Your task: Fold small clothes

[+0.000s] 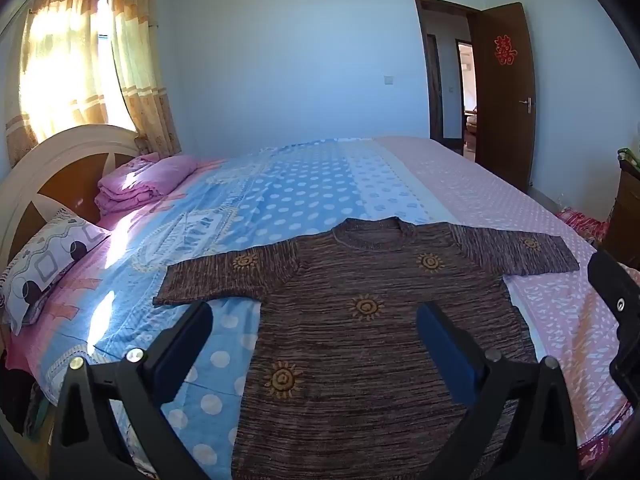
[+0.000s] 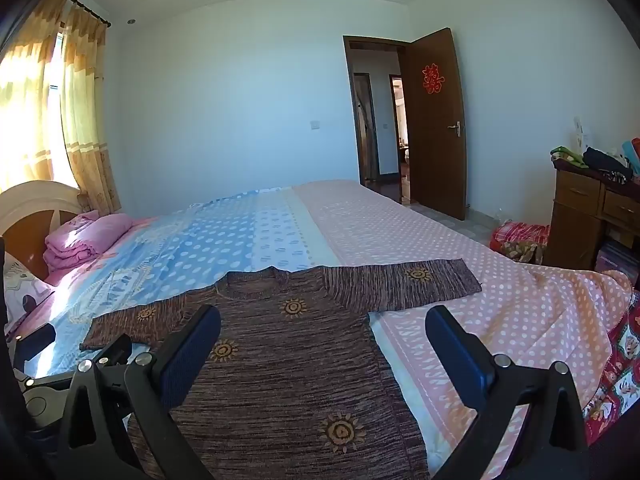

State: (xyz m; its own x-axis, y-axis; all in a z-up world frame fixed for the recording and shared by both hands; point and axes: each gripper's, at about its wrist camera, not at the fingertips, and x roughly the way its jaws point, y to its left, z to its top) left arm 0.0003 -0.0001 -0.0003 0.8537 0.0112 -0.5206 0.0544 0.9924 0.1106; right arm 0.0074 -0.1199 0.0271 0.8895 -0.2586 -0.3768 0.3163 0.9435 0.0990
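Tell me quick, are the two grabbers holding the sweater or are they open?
Left gripper: open, holding nothing, above the brown sweater.
Right gripper: open, holding nothing, also above the sweater.

Bright window (image 1: 60,64) glare, fisheye-warped edges

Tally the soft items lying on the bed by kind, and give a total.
Brown knit sweater: 1
Folded pink blanket: 1
Patterned pillow: 1
Total: 3
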